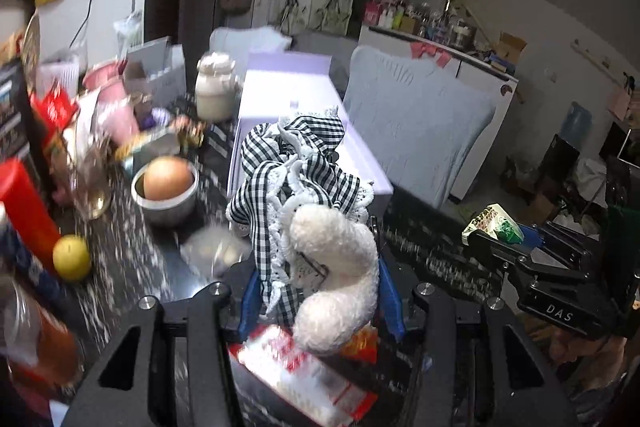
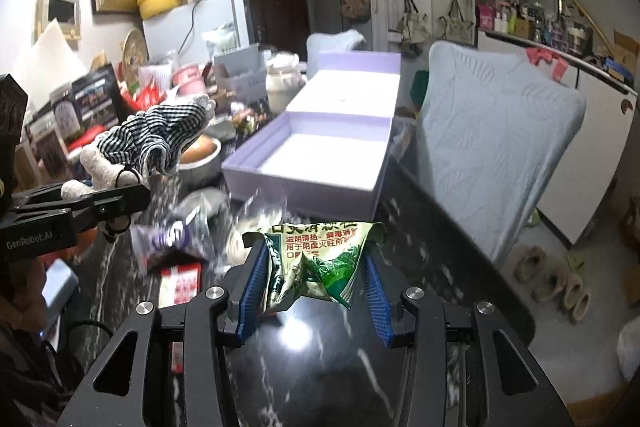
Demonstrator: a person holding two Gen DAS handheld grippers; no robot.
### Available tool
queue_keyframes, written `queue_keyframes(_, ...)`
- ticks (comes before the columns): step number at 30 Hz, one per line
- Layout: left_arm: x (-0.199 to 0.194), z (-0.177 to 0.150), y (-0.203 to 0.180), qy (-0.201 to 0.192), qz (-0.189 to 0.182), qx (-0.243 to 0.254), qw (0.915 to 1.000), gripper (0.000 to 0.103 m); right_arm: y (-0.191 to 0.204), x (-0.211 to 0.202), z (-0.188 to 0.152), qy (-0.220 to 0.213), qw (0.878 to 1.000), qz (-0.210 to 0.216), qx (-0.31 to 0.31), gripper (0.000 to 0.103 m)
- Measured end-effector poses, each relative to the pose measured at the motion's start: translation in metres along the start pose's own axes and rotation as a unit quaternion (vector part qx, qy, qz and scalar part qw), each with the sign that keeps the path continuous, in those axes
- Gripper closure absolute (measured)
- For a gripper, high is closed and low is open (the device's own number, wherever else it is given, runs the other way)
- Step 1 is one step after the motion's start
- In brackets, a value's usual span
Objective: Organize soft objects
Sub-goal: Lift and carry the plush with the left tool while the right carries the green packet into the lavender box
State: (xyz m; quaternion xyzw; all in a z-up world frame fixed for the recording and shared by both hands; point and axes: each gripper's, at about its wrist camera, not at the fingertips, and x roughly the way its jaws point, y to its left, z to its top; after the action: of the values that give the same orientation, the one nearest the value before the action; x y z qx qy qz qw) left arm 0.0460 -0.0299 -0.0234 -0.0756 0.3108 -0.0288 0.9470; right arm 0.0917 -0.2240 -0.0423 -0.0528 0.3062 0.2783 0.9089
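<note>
My left gripper (image 1: pixel 316 291) is shut on a soft toy (image 1: pixel 336 267) with a white fluffy body and black-and-white checked cloth with lace, held above the dark marble table. The toy also shows in the right wrist view (image 2: pixel 156 139), with the left gripper (image 2: pixel 120 203) at the left. My right gripper (image 2: pixel 316 275) is shut on a crumpled green and white packet (image 2: pixel 320 259), held above the table. In the left wrist view the right gripper (image 1: pixel 496 239) and the packet (image 1: pixel 494 225) are at the right. An open lilac box (image 2: pixel 320 155) lies ahead of both.
A metal bowl (image 1: pixel 168 195) with a brown round thing, a yellow fruit (image 1: pixel 72 257), a red cylinder (image 1: pixel 24 211), a white jar (image 1: pixel 214 91) and loose packets (image 2: pixel 176 239) crowd the table's left. A pale blue chair back (image 2: pixel 492 147) stands right of the table (image 2: pixel 320 367).
</note>
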Motion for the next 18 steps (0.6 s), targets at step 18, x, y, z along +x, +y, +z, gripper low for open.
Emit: queue_keyframes(18,0.053,0.095,-0.007,-0.073,-0.028,0.031,0.9965,0.054,-0.014,0.050,0.106,-0.057,0.998,0.016,-0.036,0.058)
